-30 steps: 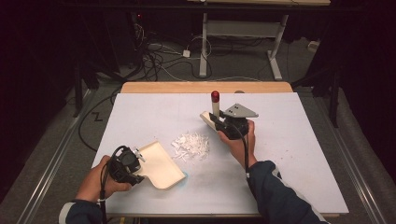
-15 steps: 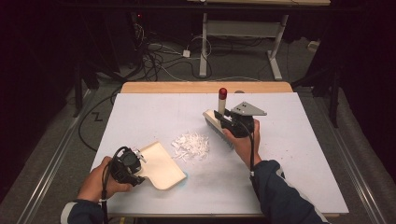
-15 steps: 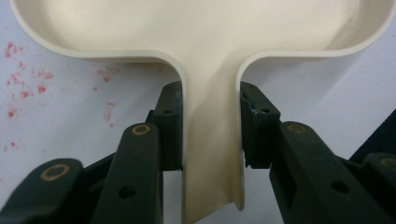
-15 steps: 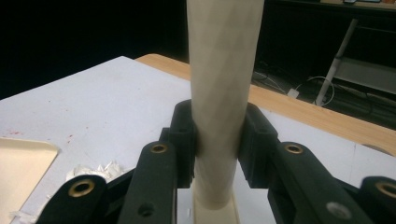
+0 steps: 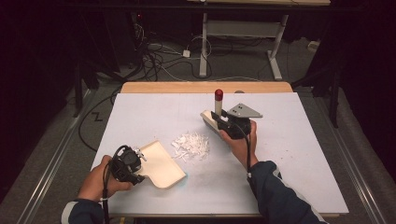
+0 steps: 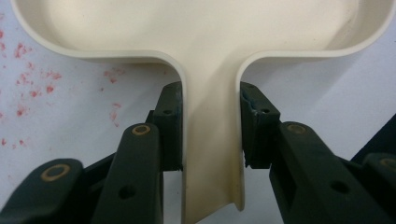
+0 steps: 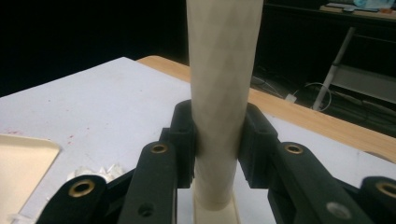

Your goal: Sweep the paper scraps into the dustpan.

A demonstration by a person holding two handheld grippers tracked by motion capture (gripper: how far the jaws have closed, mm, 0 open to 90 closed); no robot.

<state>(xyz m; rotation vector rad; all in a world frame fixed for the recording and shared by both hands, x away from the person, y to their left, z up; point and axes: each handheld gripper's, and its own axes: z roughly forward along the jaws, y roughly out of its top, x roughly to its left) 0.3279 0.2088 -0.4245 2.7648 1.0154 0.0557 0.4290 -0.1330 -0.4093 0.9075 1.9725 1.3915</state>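
The left hand-held gripper lies low and level near the front left of the table, jaws clamped on the handle of the one cream dustpan. The right hand-held gripper is held mid-table, clamped on the one brush, whose handle stands upright. One pile of white paper scraps lies between them, just beside the dustpan.

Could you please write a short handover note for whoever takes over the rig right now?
Left gripper: shut on the dustpan handle, pan flat on the table.
Right gripper: shut on the brush handle, held upright beyond the scraps.
White paper scraps lie piled between pan and brush.
Done: both tools gripped.
Left: sweep the scraps into the pan.
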